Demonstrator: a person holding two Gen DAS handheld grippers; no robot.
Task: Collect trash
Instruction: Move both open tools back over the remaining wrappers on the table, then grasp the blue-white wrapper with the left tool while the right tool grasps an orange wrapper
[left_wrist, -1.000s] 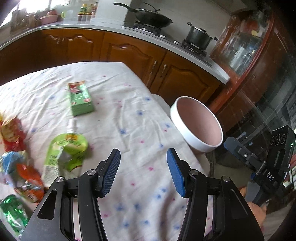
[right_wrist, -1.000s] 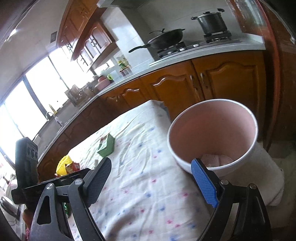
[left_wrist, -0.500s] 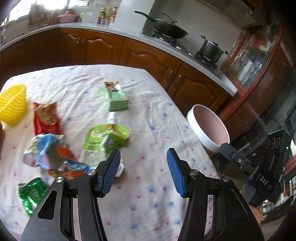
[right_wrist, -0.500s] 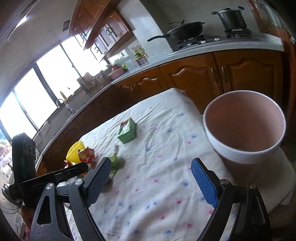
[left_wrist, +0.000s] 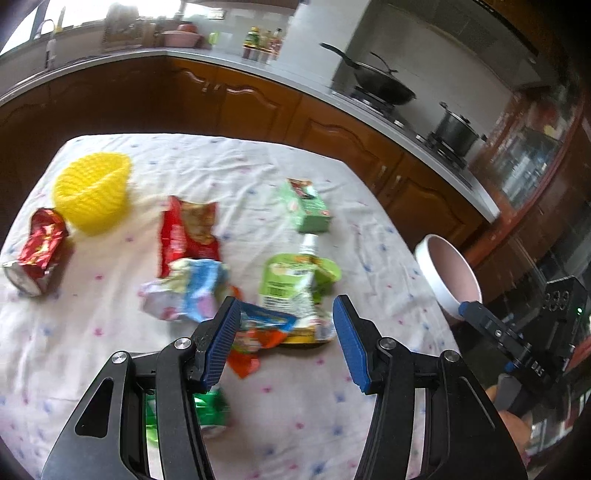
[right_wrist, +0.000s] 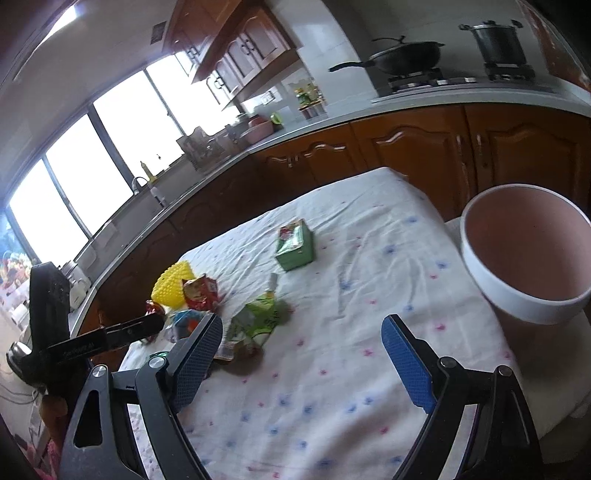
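left tool (left_wrist: 282, 338) spread wide above wrappers (left_wrist: 258, 325), empty; right tool (right_wrist: 301, 354) likewise.

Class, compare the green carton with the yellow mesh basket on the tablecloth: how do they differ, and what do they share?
The green carton is a closed, printed box with flat faces; the yellow mesh basket is a round, open, plain container. The carton lies nearer the pink bin; the basket sits at the table's opposite side. Both rest on the tablecloth, untouched by either gripper.

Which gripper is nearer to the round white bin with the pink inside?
Right. The right gripper hovers open beside the round white bin, at the table's edge. The left gripper is open over the wrapper pile, farther off.
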